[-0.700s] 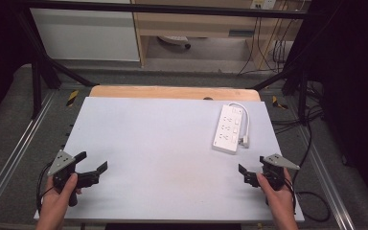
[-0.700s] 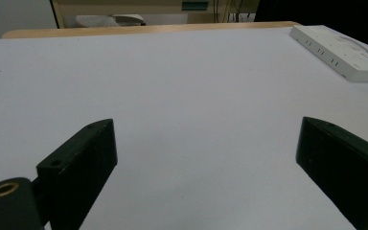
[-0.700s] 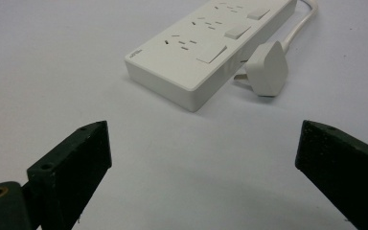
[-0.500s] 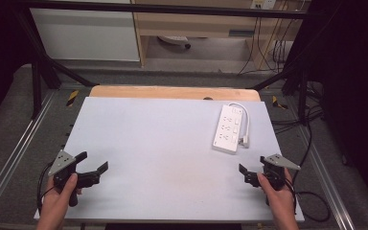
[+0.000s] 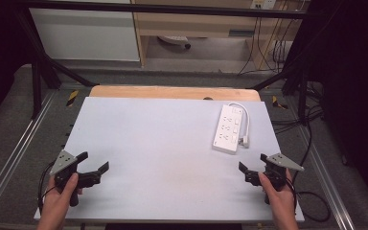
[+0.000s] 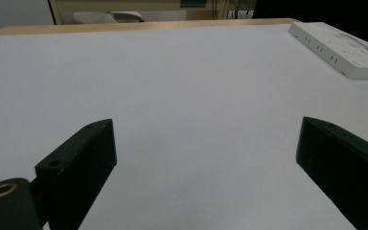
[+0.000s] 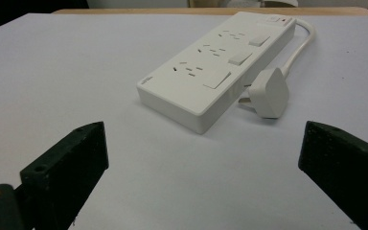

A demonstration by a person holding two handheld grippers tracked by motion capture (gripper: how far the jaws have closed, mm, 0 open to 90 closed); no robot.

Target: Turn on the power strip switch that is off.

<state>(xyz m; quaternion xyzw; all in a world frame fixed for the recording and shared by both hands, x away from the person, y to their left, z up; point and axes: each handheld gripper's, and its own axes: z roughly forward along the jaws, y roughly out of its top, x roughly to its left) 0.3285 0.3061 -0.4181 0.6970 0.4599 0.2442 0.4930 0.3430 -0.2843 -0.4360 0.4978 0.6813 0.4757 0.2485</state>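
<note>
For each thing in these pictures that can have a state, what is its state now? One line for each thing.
Left gripper: open, holding nothing, above the table.
Right gripper: open, holding nothing.
Power strip: lying flat on the table, sockets up, nothing plugged into it.
Plug: unplugged, lying beside the power strip.
Cable: attached to the strip, curving round to the plug.

The high view looks down overhead, while both low gripper views face forward, sharing the white power strip [image 5: 231,128] ahead.
</note>
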